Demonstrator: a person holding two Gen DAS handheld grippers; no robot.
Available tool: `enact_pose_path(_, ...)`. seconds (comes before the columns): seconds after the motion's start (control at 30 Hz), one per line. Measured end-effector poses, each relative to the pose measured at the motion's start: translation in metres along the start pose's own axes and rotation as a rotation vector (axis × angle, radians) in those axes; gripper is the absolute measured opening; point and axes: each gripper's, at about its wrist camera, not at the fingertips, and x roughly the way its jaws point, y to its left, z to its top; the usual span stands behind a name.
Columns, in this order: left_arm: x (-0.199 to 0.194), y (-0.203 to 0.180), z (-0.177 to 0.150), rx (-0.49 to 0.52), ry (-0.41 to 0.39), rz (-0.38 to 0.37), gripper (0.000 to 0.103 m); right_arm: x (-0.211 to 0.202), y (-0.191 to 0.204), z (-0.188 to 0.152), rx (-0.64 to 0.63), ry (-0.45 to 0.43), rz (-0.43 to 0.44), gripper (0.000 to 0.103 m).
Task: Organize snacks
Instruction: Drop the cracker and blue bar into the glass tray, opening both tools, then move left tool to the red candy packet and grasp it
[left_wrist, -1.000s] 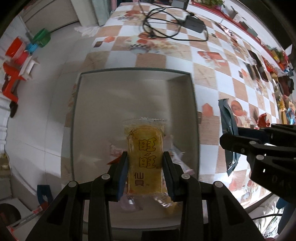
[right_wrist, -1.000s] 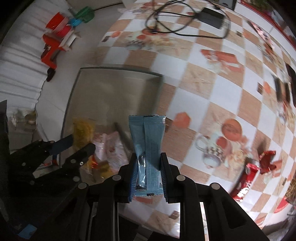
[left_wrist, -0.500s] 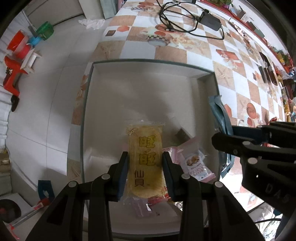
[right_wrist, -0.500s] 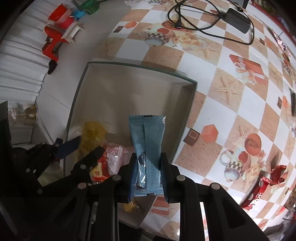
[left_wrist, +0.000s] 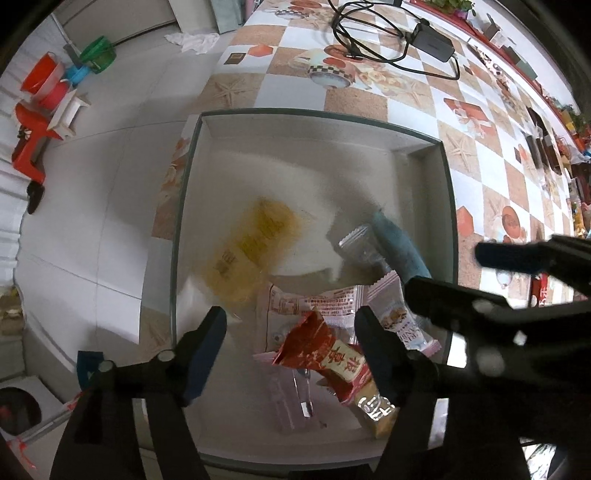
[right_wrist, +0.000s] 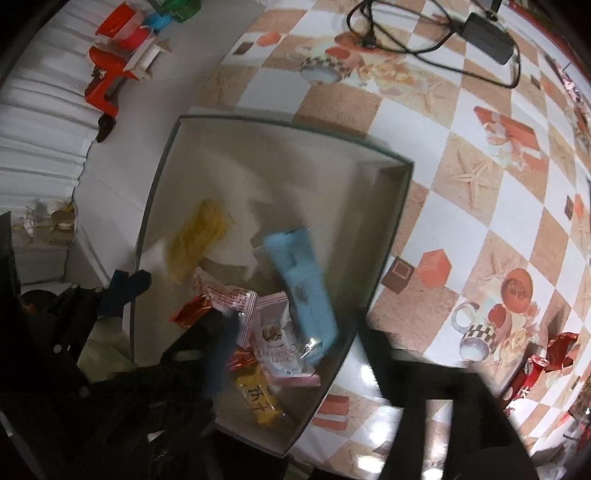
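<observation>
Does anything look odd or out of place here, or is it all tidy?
Mostly tidy. The yellow rice cracker packet and the blue snack bar look smeared, apparently mid-drop into the box as both grippers' jaws are opening with nothing between them. Red wrapped snacks lie outside the box on the table.

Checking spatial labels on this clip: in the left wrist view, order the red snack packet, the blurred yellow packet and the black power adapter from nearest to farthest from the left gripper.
Left gripper, jaws opening, nothing between them:
1. Red snack packet, in the box, by the right finger.
2. Yellow packet, blurred, mid-box.
3. Black power adapter, far across the table.
</observation>
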Motion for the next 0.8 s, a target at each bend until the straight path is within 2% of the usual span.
enact_pose_path(0.23, -0.004, -0.008, -0.003, 0.012, 0.003, 0.006, 0.078, -0.005, -0.015, -0.01, 0.039, 0.006, -0.003, 0.076)
enact_pose_path(0.33, -0.007, -0.018, 0.0, 0.036, -0.003, 0.005, 0.078, -0.005, -0.029, -0.017, 0.078, 0.013, -0.01, 0.102)
enact_pose_path(0.57, -0.008, -0.054, 0.002, 0.118, 0.004, 0.006, 0.079, -0.01, -0.089, -0.046, 0.221, 0.028, -0.024, 0.102)
enact_pose_path(0.8, -0.012, -0.095, 0.004, 0.2, 0.003, 0.001, 0.079, -0.019, -0.169, -0.09, 0.404, 0.03, -0.067, 0.102)
